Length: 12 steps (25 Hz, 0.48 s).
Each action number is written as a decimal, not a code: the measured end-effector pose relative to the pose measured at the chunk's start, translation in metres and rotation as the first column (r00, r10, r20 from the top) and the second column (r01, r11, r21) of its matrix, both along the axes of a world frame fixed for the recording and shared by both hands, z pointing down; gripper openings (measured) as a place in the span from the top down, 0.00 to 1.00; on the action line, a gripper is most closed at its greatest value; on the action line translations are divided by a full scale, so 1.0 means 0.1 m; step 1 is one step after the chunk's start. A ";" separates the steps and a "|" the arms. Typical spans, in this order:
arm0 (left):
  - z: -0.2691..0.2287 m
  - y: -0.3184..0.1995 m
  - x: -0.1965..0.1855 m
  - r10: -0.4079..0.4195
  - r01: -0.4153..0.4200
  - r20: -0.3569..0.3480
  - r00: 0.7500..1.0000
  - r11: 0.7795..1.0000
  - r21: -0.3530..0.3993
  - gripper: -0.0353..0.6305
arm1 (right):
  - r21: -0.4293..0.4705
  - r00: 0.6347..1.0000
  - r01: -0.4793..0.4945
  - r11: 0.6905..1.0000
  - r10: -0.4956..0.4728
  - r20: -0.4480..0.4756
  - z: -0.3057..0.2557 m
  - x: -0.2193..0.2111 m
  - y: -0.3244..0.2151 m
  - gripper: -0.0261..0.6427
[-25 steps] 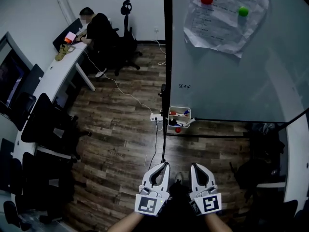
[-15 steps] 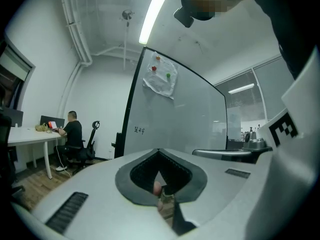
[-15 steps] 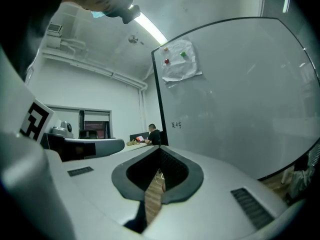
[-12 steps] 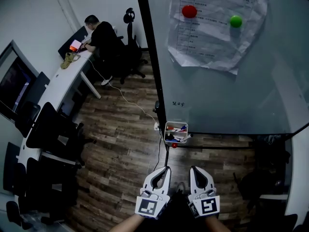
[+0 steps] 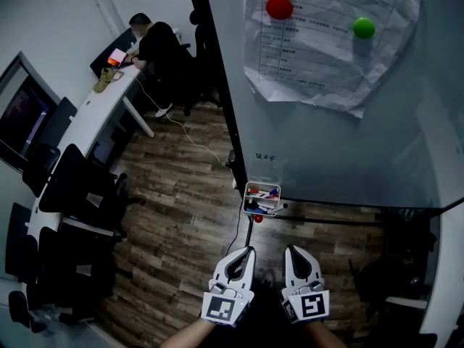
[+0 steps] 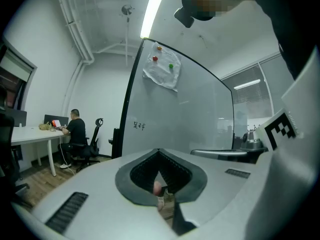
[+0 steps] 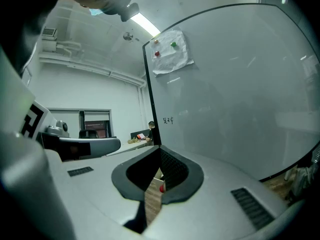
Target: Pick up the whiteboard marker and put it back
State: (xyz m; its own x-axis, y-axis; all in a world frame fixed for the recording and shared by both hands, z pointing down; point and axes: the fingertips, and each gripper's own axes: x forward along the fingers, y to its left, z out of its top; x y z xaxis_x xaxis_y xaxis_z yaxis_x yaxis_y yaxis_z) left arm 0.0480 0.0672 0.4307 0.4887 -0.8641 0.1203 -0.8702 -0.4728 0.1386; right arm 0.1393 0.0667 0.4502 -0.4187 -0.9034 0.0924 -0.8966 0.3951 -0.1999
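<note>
A small white basket (image 5: 262, 198) hangs at the lower left corner of the whiteboard (image 5: 341, 136). It holds several markers, too small to tell apart, and a small red round thing (image 5: 257, 218) sits just under it. Low in the head view my left gripper (image 5: 249, 249) and right gripper (image 5: 288, 249) are side by side, short of the basket, both shut with nothing in them. In the left gripper view the left gripper (image 6: 159, 151) points at the board's dark left edge. In the right gripper view the right gripper (image 7: 161, 149) faces the board.
A sheet of paper (image 5: 326, 42) is pinned to the board by a red magnet (image 5: 279, 7) and a green one (image 5: 364, 27). A person (image 5: 156, 46) sits at a long white desk (image 5: 80, 129) at the far left. Office chairs (image 5: 72, 187) line it. A cable (image 5: 196, 147) crosses the wood floor.
The whiteboard and its basket have come closer and shifted in the head view as I moved forward. Both grippers stay shut and side by side.
</note>
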 end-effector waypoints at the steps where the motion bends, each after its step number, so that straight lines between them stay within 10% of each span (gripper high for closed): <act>1: 0.00 -0.02 0.00 -0.004 0.004 0.000 1.000 1.000 -0.002 0.94 | -0.008 1.000 -0.002 1.000 0.002 0.001 0.03 0.01 -0.03 0.94; 12: 0.13 -0.45 -0.12 0.000 0.000 0.002 1.000 1.000 -0.021 0.94 | -0.067 0.999 -0.053 0.996 0.053 0.007 0.21 -0.01 -0.44 0.94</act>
State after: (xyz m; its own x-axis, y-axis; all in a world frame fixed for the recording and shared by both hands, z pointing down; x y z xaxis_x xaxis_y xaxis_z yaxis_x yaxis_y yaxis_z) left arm 0.0360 0.0226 0.4434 0.4884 -0.8615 0.1392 -0.8705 -0.4697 0.1469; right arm 0.1382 0.0224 0.4714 -0.3715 -0.9163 0.1497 -0.9139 0.3326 -0.2327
